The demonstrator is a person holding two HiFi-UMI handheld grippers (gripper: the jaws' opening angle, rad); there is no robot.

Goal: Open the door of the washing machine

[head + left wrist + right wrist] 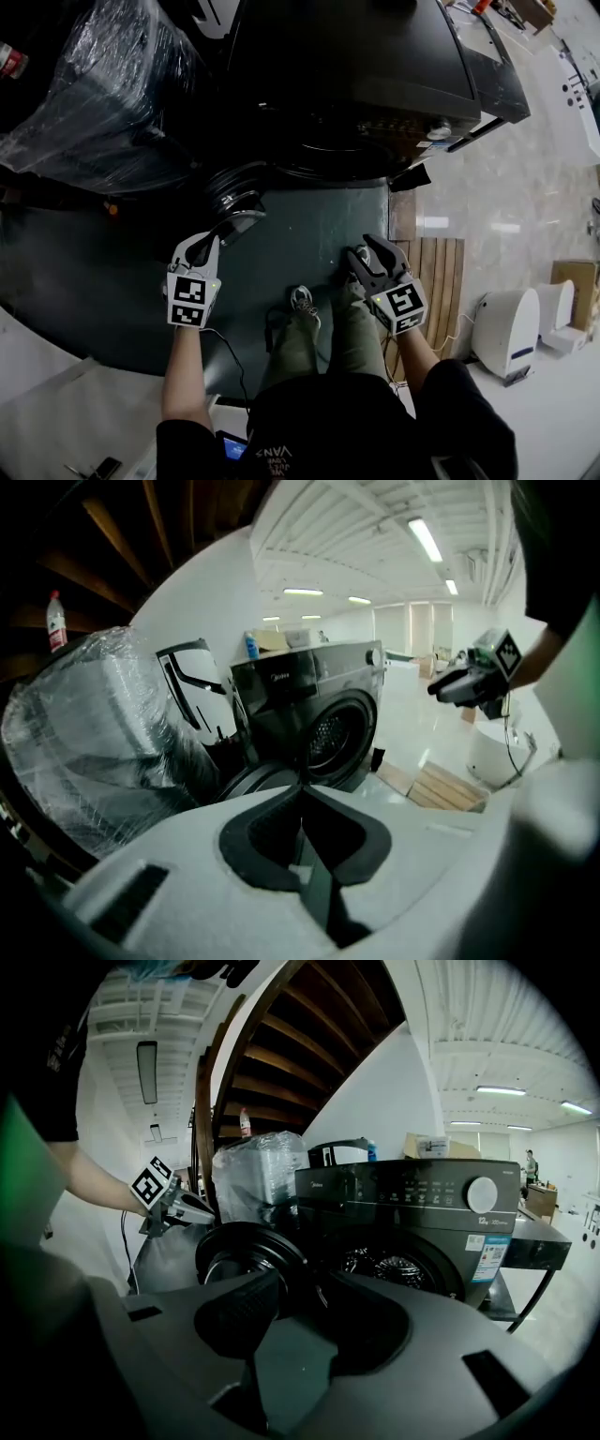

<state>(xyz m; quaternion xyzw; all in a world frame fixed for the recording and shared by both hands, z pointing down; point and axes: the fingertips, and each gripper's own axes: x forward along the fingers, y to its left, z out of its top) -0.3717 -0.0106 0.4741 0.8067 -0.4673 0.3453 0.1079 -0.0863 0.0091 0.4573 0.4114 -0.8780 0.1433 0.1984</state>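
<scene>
Left gripper nearest: white jaws pressed together, nothing between them, tip just before dark grey front-loading washing machine. Round black glass-fronted door stood swung out at machine's left, drum mouth bare. Risk, I judged: unheld door drifting back, or my closed tip knocking it. Left forearm stretched forward, tip dipped. Right gripper before machine's front, jaws apart, empty.
</scene>
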